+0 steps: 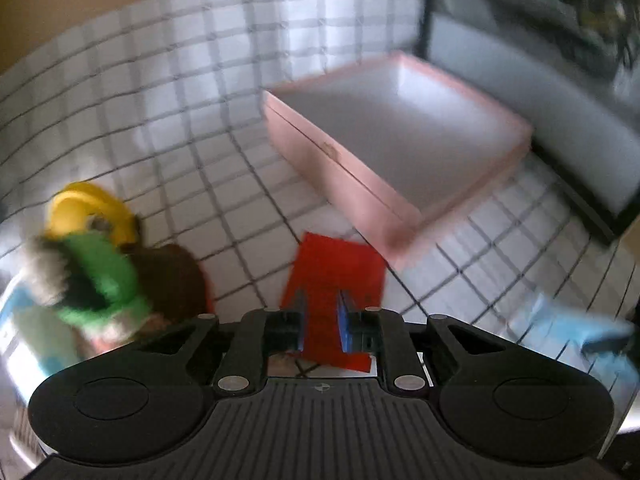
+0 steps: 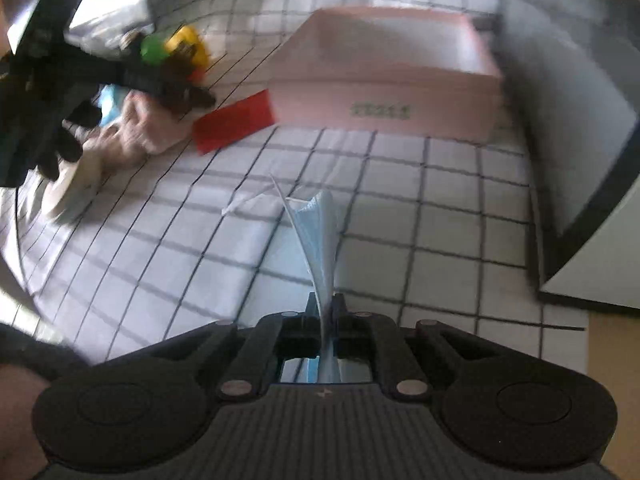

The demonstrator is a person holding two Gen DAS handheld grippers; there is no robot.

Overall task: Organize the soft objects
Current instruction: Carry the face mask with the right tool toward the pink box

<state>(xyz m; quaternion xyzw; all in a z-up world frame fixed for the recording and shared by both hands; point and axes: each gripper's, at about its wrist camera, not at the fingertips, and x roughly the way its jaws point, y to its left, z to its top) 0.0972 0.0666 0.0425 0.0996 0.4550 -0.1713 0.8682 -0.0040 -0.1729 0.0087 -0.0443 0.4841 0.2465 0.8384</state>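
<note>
The right gripper (image 2: 324,304) is pinched tight on a pale blue face mask (image 2: 318,232) — the pleated cloth is squeezed to a thin ridge between the jaws and fans out wider above the checked tablecloth (image 2: 440,216), with a thin white ear loop (image 2: 244,204) trailing off to its left. The left gripper (image 1: 320,312) has its jaws drawn close together around a flat red cloth (image 1: 334,268); the red piece runs between the blue pads (image 1: 343,320), though motion blur leaves it unclear whether they press on it or only flank it. In the right wrist view that red cloth (image 2: 236,120) lies flat on the tablecloth, touching the near left corner of the pink box (image 2: 384,92). The box is open-topped, shallow, with a pale inside and a small green label on its near wall. To the left sits a heap of soft things (image 1: 100,276) — a green plush part, a yellow rounded piece, something brown and a pale pink cloth — all blurred. A black-gloved hand (image 2: 60,148) holds the left gripper beside that heap.
</note>
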